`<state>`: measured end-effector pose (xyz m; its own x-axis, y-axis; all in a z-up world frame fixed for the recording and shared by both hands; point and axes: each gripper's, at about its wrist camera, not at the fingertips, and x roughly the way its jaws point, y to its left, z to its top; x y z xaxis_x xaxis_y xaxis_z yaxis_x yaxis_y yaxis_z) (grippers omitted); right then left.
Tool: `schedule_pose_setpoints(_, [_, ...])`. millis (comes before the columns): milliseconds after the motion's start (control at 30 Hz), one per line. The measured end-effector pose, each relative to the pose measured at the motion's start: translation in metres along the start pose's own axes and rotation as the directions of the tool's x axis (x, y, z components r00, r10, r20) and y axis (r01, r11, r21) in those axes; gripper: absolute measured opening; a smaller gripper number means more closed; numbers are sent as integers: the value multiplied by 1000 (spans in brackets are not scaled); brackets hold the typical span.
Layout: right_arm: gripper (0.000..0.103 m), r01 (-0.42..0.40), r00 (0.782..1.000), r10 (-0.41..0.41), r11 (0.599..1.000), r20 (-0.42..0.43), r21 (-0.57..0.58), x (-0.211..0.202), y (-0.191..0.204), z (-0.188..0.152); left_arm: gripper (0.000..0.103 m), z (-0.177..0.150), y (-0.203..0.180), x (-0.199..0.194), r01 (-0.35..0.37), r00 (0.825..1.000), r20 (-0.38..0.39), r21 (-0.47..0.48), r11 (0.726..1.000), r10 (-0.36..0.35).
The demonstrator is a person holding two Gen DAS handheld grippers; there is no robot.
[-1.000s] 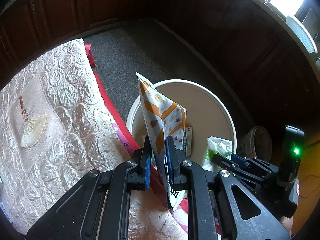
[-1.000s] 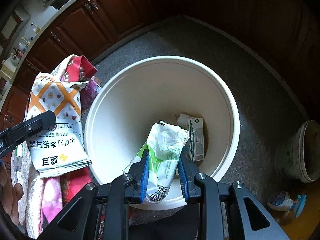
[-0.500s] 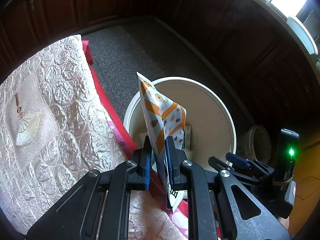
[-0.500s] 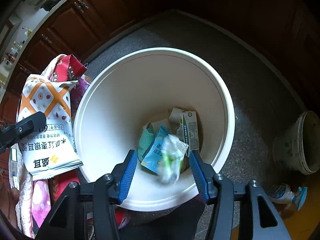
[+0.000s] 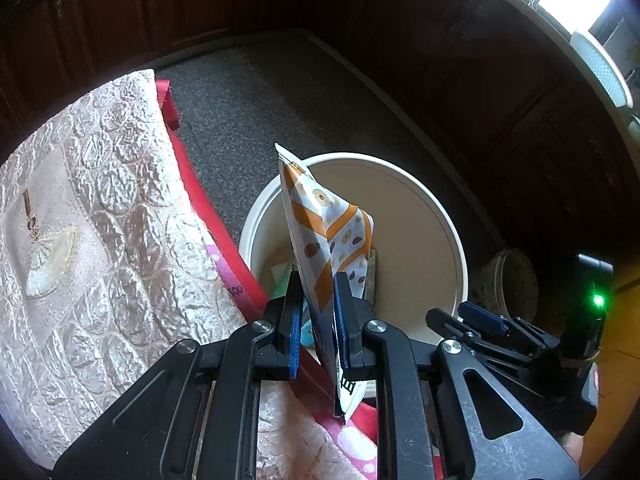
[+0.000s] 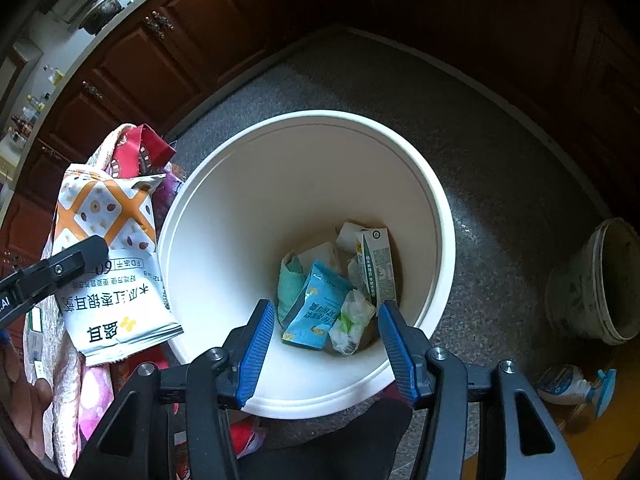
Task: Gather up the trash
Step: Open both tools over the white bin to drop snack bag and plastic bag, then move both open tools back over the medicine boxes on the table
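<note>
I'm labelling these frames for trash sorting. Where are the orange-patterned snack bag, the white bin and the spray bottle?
orange-patterned snack bag [image 5: 326, 236], left wrist view, on its printed upper face.
white bin [image 6: 224, 264], right wrist view, on its bare inner wall.
spray bottle [image 6: 568, 386], right wrist view, on its body.

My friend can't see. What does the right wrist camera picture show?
The right gripper hangs open and empty over a white bin on the floor, where a blue snack packet, a crumpled green-and-white wrapper and a small carton lie. At the left, the left gripper holds an orange-and-white snack bag beside the bin.
</note>
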<state>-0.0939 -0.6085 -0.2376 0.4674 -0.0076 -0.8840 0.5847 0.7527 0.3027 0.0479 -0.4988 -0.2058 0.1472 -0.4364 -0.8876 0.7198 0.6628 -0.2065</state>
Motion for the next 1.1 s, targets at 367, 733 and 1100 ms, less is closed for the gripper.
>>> schedule_pose_setpoints(367, [52, -10, 1000, 10, 1000, 9, 16, -5, -3, 4, 27, -3, 2, 6, 8, 1000, -10, 0, 1000, -8])
schedule_pose_setpoints(733, [52, -12, 1000, 12, 1000, 13, -3, -10, 3, 2, 28, -8, 3, -14, -4, 1000, 11, 14, 1000, 4])
schedule_pose_setpoints(1100, [52, -19, 999, 20, 999, 40, -41, -25, 23, 1, 28, -21, 8, -50, -49, 997, 66, 26, 998, 47])
